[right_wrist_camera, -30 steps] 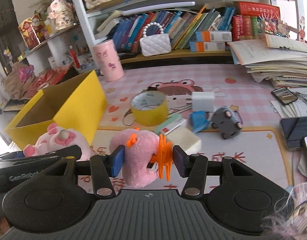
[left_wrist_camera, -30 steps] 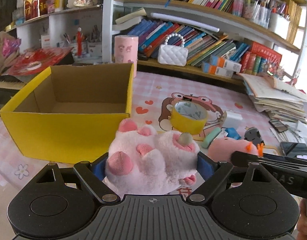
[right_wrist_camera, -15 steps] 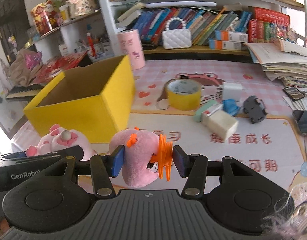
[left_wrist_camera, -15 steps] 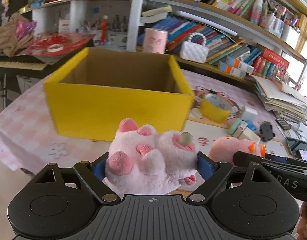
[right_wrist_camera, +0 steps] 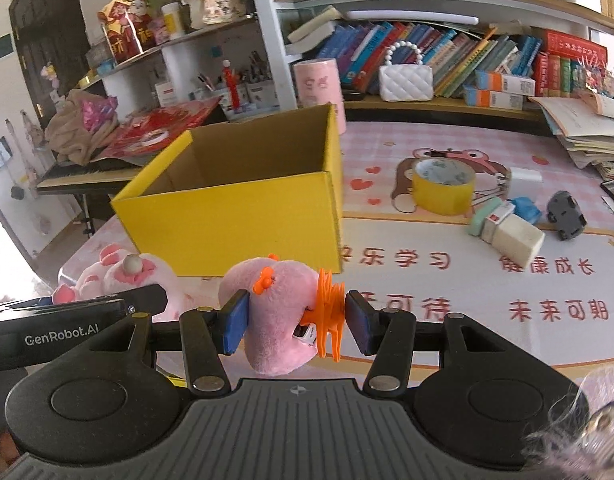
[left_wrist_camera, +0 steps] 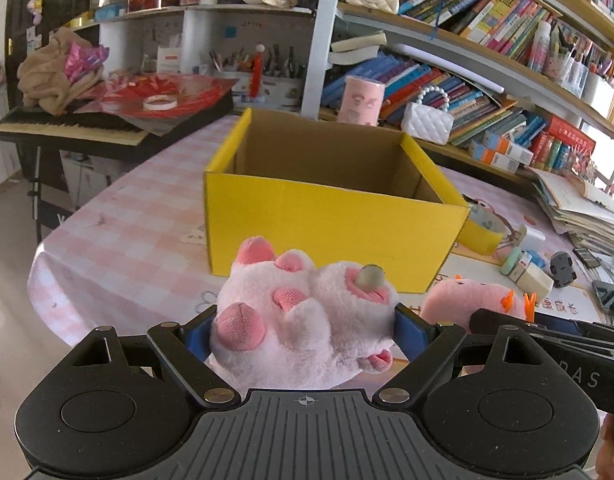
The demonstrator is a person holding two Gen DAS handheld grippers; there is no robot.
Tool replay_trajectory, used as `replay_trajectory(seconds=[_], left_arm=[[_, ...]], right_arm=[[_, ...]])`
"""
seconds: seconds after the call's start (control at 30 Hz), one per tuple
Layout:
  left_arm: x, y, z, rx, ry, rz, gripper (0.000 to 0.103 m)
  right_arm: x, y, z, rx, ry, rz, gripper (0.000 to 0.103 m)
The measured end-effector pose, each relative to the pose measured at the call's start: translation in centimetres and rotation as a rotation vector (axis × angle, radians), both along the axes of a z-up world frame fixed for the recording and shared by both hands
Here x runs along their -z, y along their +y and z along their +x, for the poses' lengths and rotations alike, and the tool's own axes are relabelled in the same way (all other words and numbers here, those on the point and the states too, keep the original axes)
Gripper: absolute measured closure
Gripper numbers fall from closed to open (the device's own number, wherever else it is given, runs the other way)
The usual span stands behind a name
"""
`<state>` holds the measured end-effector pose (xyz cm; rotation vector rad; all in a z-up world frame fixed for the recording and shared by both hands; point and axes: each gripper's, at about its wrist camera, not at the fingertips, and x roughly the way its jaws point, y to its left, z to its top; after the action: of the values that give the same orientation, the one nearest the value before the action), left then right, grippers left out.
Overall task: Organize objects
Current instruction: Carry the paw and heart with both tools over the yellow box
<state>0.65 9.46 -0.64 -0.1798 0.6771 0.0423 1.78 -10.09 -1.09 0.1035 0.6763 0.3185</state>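
Note:
My left gripper [left_wrist_camera: 301,330] is shut on a fluffy pale-pink plush pig [left_wrist_camera: 303,312], whose body fills the gap between the blue pads. My right gripper [right_wrist_camera: 297,322] is shut on a smaller pink plush with orange trim [right_wrist_camera: 281,312]. Both toys hang above the near table edge, in front of an open yellow cardboard box [left_wrist_camera: 331,216] that looks empty inside. The same box [right_wrist_camera: 243,204] stands left of centre in the right wrist view. The right gripper's plush [left_wrist_camera: 473,298] shows at the lower right of the left wrist view, and the pig [right_wrist_camera: 119,278] at the lower left of the right wrist view.
On the pink cartoon mat lie a yellow tape roll [right_wrist_camera: 443,186], a white block with a mint eraser [right_wrist_camera: 507,232], a blue item [right_wrist_camera: 527,208], a grey toy car [right_wrist_camera: 567,220] and a white charger [right_wrist_camera: 525,176]. Bookshelves [left_wrist_camera: 467,92] stand behind, papers [right_wrist_camera: 587,132] at right, a keyboard [left_wrist_camera: 67,130] at left.
Both grippers have carried their plush toys leftward and back from the mat, so the yellow box now stands straight ahead instead of off to the left. Both grips are unchanged.

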Motion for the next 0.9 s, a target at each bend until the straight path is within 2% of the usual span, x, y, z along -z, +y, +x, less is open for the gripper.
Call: replay_trajectory(seconds=[0.3,0.9], left_arm=[[-0.3,1.9,-0.7,0.002,-0.022,-0.005,0.014],[-1.6,2.6,-1.0,0.025,-0.073,0.001,0.014]], right_arm=[[-0.4,2.3,-0.8,-0.005,-0.016,-0.01,0.053],[-1.5,3.2,-1.3,-0.002,-0.044,-0.047,0.054]])
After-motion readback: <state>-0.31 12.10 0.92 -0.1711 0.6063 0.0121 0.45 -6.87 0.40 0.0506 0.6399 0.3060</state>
